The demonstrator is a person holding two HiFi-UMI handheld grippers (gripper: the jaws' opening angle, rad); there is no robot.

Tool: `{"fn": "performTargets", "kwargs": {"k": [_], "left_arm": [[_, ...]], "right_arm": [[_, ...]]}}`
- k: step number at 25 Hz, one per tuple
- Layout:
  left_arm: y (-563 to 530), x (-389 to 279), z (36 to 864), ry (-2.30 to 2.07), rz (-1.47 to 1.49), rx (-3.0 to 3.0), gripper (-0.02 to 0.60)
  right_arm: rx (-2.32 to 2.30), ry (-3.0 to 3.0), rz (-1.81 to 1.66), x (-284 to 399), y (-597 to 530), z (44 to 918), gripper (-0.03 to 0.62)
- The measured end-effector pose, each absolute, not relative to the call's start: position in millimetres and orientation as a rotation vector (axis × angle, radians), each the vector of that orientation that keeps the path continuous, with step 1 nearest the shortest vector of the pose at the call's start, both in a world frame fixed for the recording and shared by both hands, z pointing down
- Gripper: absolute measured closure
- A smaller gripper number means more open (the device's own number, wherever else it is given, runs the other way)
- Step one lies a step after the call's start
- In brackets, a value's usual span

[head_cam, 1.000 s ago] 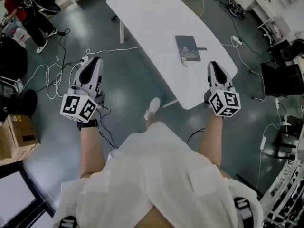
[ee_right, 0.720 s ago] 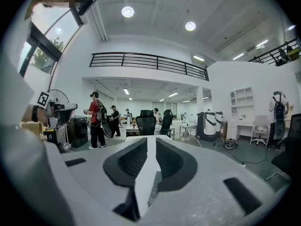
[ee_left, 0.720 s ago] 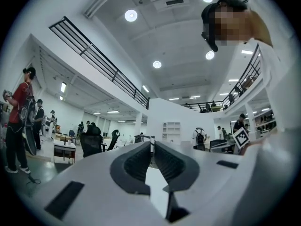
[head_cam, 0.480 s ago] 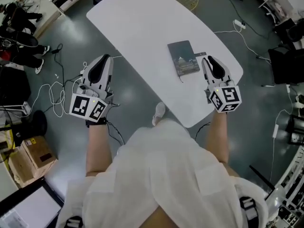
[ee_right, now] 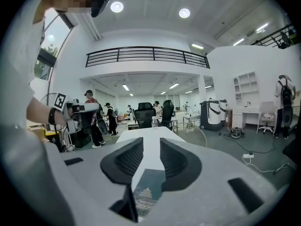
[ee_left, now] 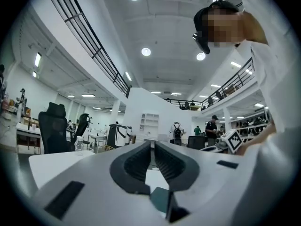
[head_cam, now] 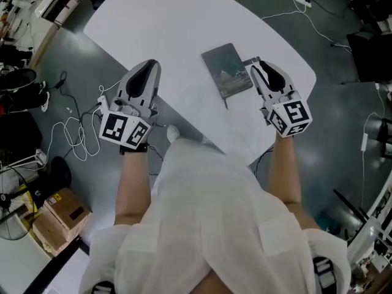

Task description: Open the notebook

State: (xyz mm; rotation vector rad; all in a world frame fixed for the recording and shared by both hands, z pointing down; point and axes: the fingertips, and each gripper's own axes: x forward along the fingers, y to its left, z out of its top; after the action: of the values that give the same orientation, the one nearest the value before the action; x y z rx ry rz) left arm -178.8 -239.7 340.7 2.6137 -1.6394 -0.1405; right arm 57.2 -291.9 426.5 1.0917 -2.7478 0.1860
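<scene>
- Notebook lies closed and flat on the white table, upper centre of the head view, just left of the right gripper tip.
- Right gripper: jaws opening, nothing between the pads; notebook cover shows below the gap.
- Left gripper: jaws all but together, empty, at the table's left edge, well apart from the notebook.
- Cables on the floor, left of frame.

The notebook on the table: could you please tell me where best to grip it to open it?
Probably the cover's long edge beside the right gripper, approached from that side, low. The notebook lies flat and closed, so only a thin edge offers the fingers purchase. That gripper's jaws are opening, empty.
</scene>
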Motion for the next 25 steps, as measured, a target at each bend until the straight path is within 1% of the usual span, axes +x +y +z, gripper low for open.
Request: {"fn": "performTargets", "kwargs": {"k": [14, 25], "left_arm": [[-326, -132, 433, -1.255, -0.059, 2.671, 0.557], [-355, -115, 481, -1.143, 0.014, 2.654, 0.557]], "right_arm": [[1.105, -2.583, 0.430, 57, -331, 549, 0.473], [1.075, -2.436, 0.555, 66, -352, 617, 0.473]]}}
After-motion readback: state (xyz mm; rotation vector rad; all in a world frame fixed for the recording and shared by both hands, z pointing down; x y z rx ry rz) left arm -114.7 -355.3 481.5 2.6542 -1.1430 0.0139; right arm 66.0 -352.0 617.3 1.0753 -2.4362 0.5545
